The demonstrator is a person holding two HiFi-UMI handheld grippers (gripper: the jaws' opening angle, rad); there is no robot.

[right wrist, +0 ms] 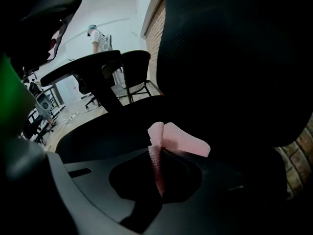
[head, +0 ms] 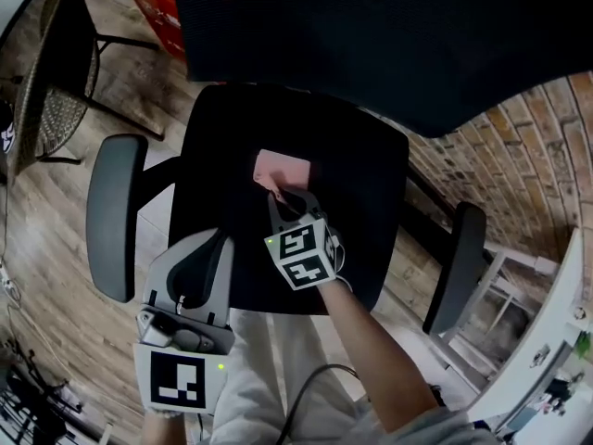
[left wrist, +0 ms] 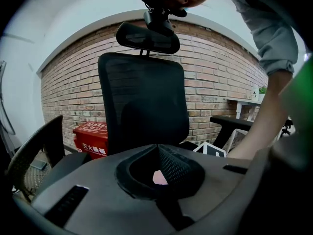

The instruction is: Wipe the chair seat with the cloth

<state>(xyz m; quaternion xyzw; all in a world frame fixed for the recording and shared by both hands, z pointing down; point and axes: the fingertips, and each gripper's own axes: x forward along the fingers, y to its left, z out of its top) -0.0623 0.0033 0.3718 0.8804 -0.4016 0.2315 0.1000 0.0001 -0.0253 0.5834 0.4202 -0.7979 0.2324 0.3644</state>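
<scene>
A black office chair seat [head: 361,202] fills the middle of the head view. A small pink cloth [head: 281,168] lies on it, a little behind the centre. My right gripper [head: 279,197] is shut on the cloth's near edge; in the right gripper view the cloth [right wrist: 183,140] stands folded up out of the closed jaws of that gripper [right wrist: 155,153]. My left gripper [head: 216,239] hovers over the seat's front left part, shut with nothing in it. In the left gripper view its jaws [left wrist: 157,148] meet, and a bit of pink cloth [left wrist: 159,177] shows behind them.
The black mesh backrest [head: 371,35] rises behind the seat. Grey armrests flank it on the left [head: 113,213] and right [head: 456,265]. A red box [head: 153,7] and another chair [head: 51,72] stand on the wooden floor at far left. A white shelf [head: 547,341] stands at right.
</scene>
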